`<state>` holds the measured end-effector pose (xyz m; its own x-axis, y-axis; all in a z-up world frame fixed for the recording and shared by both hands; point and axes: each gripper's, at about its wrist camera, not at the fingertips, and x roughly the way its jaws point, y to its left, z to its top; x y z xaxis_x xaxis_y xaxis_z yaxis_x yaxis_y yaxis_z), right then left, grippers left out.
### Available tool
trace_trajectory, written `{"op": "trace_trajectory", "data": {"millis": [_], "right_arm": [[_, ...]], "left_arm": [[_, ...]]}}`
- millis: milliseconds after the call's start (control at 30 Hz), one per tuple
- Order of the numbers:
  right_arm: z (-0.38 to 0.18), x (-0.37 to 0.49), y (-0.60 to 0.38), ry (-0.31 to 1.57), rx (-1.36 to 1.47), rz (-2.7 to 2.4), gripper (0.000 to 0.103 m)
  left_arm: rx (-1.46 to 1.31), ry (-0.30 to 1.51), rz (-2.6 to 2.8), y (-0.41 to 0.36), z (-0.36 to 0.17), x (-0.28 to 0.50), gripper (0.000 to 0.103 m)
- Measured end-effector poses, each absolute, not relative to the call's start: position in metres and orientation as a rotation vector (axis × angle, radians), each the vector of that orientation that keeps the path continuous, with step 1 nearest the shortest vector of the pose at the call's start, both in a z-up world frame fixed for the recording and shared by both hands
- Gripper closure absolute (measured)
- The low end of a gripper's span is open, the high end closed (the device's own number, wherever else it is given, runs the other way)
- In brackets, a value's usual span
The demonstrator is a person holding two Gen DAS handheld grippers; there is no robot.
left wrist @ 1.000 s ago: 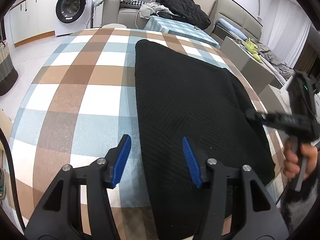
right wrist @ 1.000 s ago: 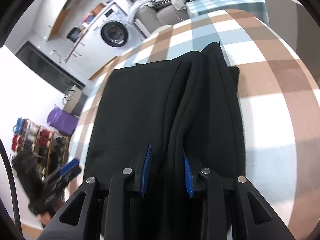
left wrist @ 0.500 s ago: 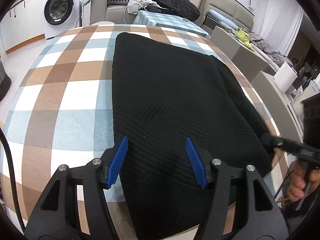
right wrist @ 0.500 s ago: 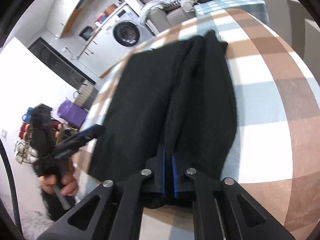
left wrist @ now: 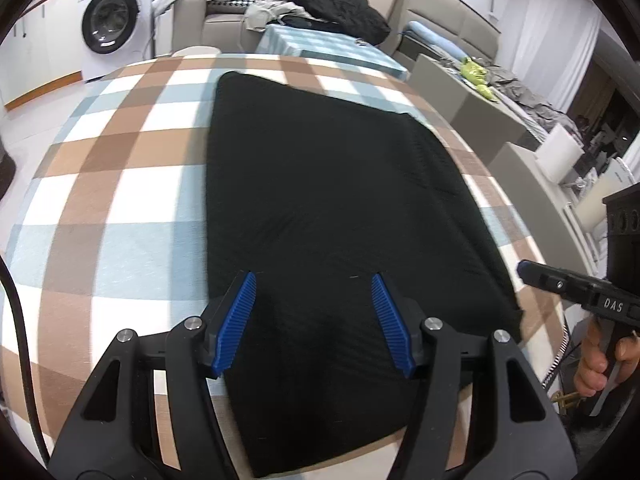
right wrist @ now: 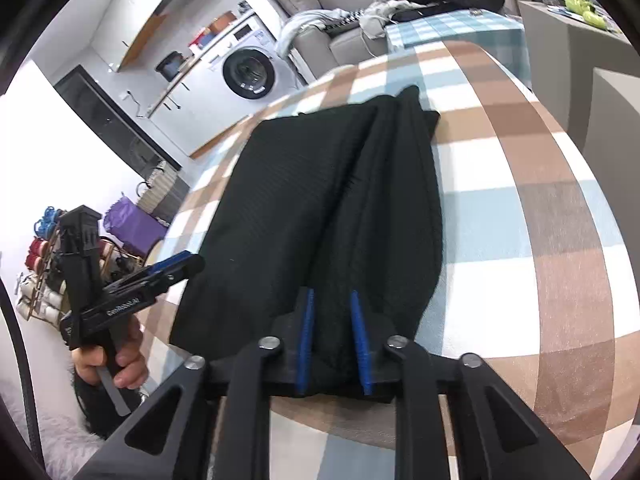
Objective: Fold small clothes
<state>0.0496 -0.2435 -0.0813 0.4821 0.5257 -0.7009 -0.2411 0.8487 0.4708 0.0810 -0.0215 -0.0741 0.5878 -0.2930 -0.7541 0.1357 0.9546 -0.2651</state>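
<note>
A black ribbed knit garment lies spread flat on the checked tablecloth. My left gripper is open, its blue pads straddling the garment's near left edge just above the cloth. In the right wrist view the same garment shows a raised fold along its right side. My right gripper has its blue pads partly open around the garment's near edge, with fabric bunched between them. The right gripper also shows at the right of the left wrist view, and the left gripper shows in the right wrist view.
A washing machine stands far left. A sofa with a black jacket and a small checked table lie beyond the table. Grey boxes stand at the right. A shoe rack stands at the left of the right wrist view.
My right gripper closed on the garment's fold, then parted somewhat while still around the fabric. My left gripper shifted right from the garment's left edge to over the garment.
</note>
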Motion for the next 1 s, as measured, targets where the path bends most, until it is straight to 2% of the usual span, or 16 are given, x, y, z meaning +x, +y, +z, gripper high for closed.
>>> {"op": "trace_trajectory", "data": {"millis": [233,300,433,567,733,800,867,900,967,1000], "right_arm": [[-0.084,0.037,-0.226,0.958,0.342,0.565,0.072],[-0.088,0.036,-0.219,0.971,0.356,0.604,0.060],[-0.102,0.034,-0.199,0.999,0.313,0.677,0.060],[-0.116,0.034,-0.185,1.012,0.287,0.670,0.070],[-0.119,0.029,-0.182,0.974,0.289,0.669,0.070],[-0.119,0.027,-0.181,0.963,0.289,0.668,0.070],[-0.120,0.026,-0.180,0.959,0.285,0.667,0.070],[-0.119,0.027,-0.180,0.958,0.285,0.666,0.070],[-0.120,0.027,-0.180,0.957,0.290,0.672,0.070],[-0.120,0.027,-0.179,0.957,0.293,0.674,0.070]], "left_arm": [[-0.209,0.964,-0.412,-0.066,-0.075,0.091,0.043],[-0.227,0.997,-0.458,-0.078,-0.079,0.097,0.043],[-0.269,1.040,-0.524,-0.098,-0.083,0.111,0.043],[-0.261,1.071,-0.543,-0.119,-0.086,0.123,0.043],[-0.146,1.084,-0.496,-0.148,-0.086,0.133,0.043],[-0.102,1.071,-0.469,-0.155,-0.086,0.134,0.047],[-0.054,1.054,-0.437,-0.159,-0.086,0.133,0.062],[-0.036,1.041,-0.426,-0.161,-0.086,0.132,0.066],[-0.035,1.027,-0.411,-0.159,-0.087,0.132,0.089],[-0.050,1.026,-0.417,-0.157,-0.087,0.133,0.091]]}}
